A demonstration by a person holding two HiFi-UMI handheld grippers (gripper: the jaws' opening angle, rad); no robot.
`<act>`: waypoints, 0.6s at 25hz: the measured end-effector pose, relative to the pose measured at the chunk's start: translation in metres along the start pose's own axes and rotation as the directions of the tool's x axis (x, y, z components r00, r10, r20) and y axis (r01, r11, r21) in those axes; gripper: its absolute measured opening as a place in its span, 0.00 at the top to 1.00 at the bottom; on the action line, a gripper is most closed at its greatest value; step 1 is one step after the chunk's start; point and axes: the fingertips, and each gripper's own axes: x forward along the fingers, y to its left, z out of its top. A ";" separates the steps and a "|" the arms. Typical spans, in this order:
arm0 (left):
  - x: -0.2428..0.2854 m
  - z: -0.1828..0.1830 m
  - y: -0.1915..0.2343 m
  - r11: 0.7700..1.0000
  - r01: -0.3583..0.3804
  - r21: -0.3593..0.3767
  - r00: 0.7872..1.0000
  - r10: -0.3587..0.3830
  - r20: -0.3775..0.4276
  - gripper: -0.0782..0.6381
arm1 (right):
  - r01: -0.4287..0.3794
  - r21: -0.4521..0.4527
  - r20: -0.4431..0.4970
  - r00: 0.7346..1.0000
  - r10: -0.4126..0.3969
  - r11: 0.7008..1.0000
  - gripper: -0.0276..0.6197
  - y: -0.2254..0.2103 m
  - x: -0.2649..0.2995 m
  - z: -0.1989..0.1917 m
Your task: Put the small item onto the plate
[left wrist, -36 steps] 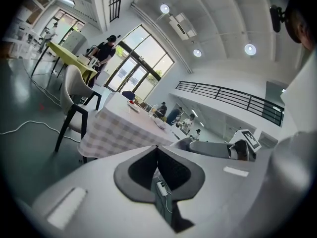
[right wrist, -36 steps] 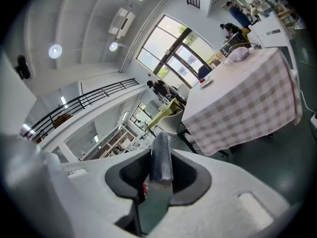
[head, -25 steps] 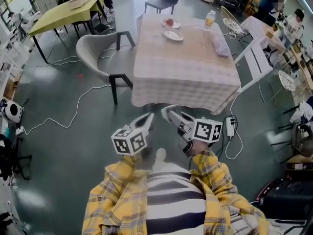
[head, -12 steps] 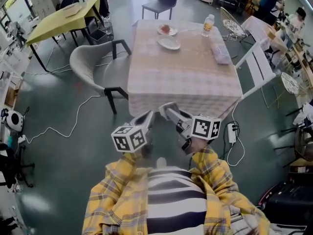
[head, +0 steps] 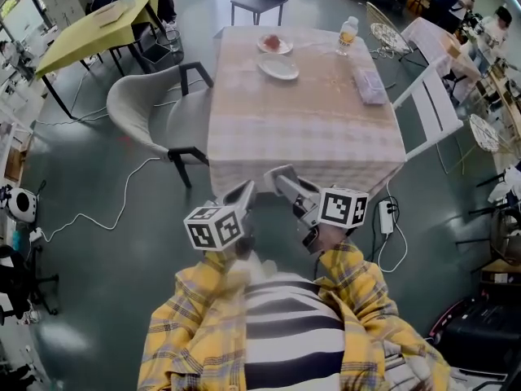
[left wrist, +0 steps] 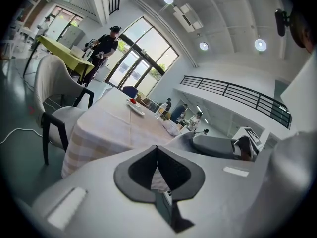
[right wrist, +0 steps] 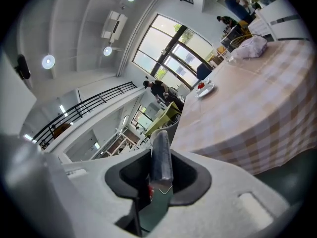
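Head view shows a square table [head: 309, 129] under a checked cloth, with both grippers off its near edge, above the floor and close to the person's yellow plaid sleeves. The left gripper [head: 245, 191] has its jaws pressed together on nothing. The right gripper [head: 278, 177], just beside it, has its jaws a little apart, and nothing stands between them. At the table's far end the small red item [head: 278, 40] lies on a white plate [head: 289, 46]. An empty plate [head: 278, 68] sits just nearer on the table, well apart from both grippers. A water bottle [head: 348, 35] stands near the table's far right corner, and a clear plastic bag [head: 368, 85] lies along its right edge. A grey armchair [head: 146, 112] stands at the table's left side.
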 end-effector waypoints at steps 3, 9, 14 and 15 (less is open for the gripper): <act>0.008 0.006 0.011 1.000 0.001 -0.004 1.000 -0.001 -0.012 0.91 | 0.004 0.005 -0.004 1.000 -0.004 1.000 0.80 -0.004 0.010 0.004; 0.036 0.031 0.030 1.000 0.029 0.005 0.999 -0.029 -0.032 0.91 | 0.031 0.014 0.010 0.999 -0.031 0.999 0.80 -0.018 0.036 0.029; 0.058 0.056 0.050 0.999 0.049 -0.001 0.998 -0.049 -0.051 0.91 | 0.053 0.034 0.020 0.998 -0.054 0.998 0.80 -0.029 0.063 0.053; 0.063 0.060 0.055 0.999 0.051 -0.002 0.997 -0.051 -0.057 0.91 | 0.061 0.038 0.020 0.998 -0.062 0.997 0.80 -0.032 0.068 0.057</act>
